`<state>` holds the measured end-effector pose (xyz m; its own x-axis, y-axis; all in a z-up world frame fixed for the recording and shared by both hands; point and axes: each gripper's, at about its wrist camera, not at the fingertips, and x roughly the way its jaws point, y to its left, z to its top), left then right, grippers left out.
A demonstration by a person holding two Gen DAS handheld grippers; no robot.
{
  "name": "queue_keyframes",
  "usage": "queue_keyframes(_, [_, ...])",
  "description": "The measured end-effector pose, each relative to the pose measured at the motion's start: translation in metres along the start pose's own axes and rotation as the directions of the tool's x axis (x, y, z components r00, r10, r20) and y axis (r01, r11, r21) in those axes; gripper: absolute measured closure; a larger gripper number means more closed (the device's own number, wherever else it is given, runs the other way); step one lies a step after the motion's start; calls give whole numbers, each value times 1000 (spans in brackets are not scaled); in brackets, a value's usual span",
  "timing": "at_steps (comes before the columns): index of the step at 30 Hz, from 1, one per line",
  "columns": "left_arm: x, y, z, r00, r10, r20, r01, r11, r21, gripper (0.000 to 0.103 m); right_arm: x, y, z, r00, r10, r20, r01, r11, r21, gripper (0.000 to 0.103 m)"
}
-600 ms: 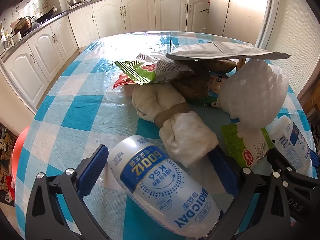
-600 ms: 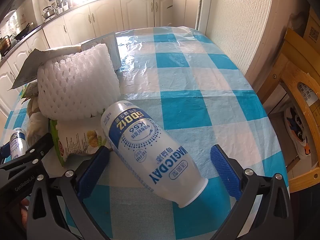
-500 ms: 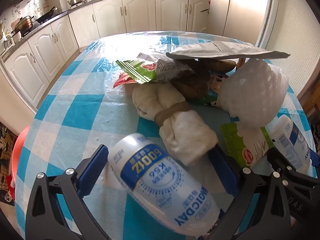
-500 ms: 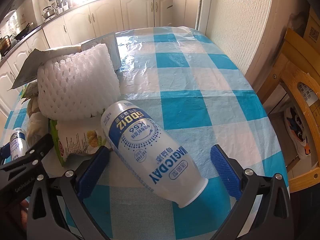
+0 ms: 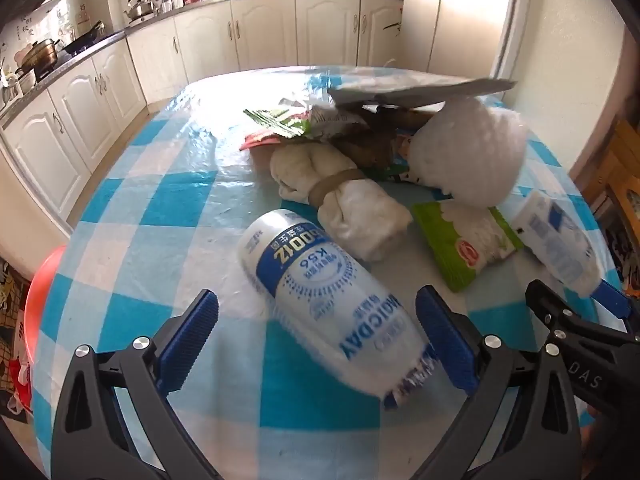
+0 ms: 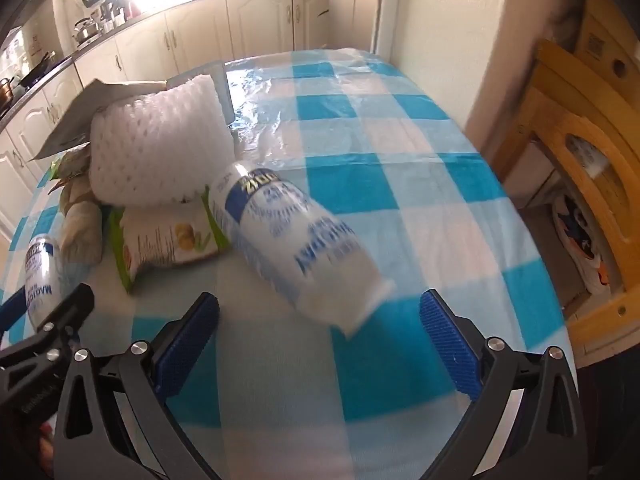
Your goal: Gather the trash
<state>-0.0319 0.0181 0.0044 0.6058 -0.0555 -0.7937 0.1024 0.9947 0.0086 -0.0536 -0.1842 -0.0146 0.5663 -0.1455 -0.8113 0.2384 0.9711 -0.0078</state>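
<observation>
- The left black two-finger gripper with blue ribbed pads (image 5: 316, 336) hung low, its jaws spread wide, nothing clamped between them.
- The right black two-finger gripper with blue ribbed pads (image 6: 320, 340) pointed forward beside it, jaws likewise wide apart and gripping nothing.

Blue/white check cloth (image 5: 168, 200) over worktop. Cream cabinets (image 5: 264, 36) behind w/ kettle (image 5: 138, 6) & pots (image 5: 38, 50) on top. Wooden chair (image 6: 580, 168) at right.
</observation>
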Motion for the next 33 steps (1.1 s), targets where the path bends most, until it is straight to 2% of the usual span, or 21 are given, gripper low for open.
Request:
queue_keyframes(4, [-23, 9, -1, 998, -2, 62, 2, 1000, 2, 4, -27, -1, -2, 995, -26, 92, 27, 1000, -9, 4])
queue_keyframes(7, [-50, 11, 2, 991, 10, 134, -12, 1000, 11, 4, -58, -7, -1, 987, -10, 163, 9, 1000, 10, 4])
queue_keyframes(14, [-118, 21, 13, 954, 33, 299, -33, 999, -3, 4, -133, -16, 10, 947, 22, 319, -35, 999, 37, 4])
queue_keyframes(22, [-194, 35, 15, 894, 67, 442, -55, 998, -40, 4, -213, -15, 9, 890, 47, 453, -64, 998, 22, 4])
queue_keyframes(25, [-216, 43, 13, 878, 80, 472, -57, 996, -62, 4, -241, -10, 4, 858, 63, 510, -75, 997, 3, 4])
queue_keyframes(30, [-249, 54, 8, 850, 102, 517, -67, 994, -86, 4, -272, -7, -5, 820, 96, 564, -106, 994, -14, 4])
queue_keyframes(33, [-261, 59, 6, 840, 104, 533, -64, 994, -92, 4, -290, -7, -11, 786, 93, 611, -104, 994, -18, 4])
